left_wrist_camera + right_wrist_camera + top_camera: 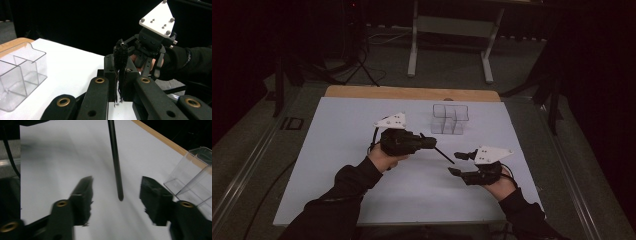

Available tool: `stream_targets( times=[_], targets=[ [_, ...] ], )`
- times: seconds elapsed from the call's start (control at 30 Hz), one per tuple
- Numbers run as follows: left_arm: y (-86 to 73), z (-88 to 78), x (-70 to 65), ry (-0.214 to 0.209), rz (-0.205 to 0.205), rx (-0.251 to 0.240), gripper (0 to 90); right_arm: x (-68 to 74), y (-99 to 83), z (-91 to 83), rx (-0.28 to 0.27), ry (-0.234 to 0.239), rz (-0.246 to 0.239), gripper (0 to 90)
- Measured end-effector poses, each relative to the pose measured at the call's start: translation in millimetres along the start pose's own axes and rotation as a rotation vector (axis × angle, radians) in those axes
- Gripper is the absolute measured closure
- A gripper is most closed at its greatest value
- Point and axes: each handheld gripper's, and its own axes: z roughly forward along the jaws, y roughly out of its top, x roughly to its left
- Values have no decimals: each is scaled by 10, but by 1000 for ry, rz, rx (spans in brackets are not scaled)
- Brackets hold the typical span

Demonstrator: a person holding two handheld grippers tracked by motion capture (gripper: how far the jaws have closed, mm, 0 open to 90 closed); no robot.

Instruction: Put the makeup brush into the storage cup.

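White tabletop (342, 165): left gripper (428, 142) fingers clench black rod (444, 155) (right gripper (460, 163) released).

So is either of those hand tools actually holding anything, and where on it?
Yes. The left gripper is shut on one end of a thin black rod. The right gripper holds nothing; its jaws stand apart on either side of the rod's free end.

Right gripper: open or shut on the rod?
Open. In the right gripper view the right gripper has jaws standing apart, with the thin black rod between them, untouched.
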Motion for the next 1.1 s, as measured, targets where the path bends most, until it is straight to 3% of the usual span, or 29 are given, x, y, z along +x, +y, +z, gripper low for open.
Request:
stream_targets(
  times=[0.07, 0.17, 0.2, 0.27, 0.43, 0.57, 0.73, 1.1],
  targets=[
    [23, -18, 4, 15, -3, -4, 865, -4, -9, 2, -1, -8, 17, 325],
    [65, -49, 12, 45, -2, 12, 865, -9, -17, -8, -11, -14, 35, 271],
    [77, -62, 12, 57, 3, 11, 864, -4, -17, -15, -18, -39, 41, 203],
    [101, -79, 12, 70, 9, 18, 864, -10, -18, -30, -25, -33, 56, 121],
    [160, -120, 24, 110, 11, 41, 864, 8, -41, -80, -50, -82, 64, 102],
    [213, -152, 38, 146, 4, 51, 864, -18, -80, -150, -105, -110, 100, 109],
    [290, -152, 42, 180, 13, 73, 865, -59, -104, -272, -152, -117, 140, 134],
    [524, -86, 55, 251, 27, 88, 864, -48, -114, -474, -236, -157, 161, 145]
  ],
)
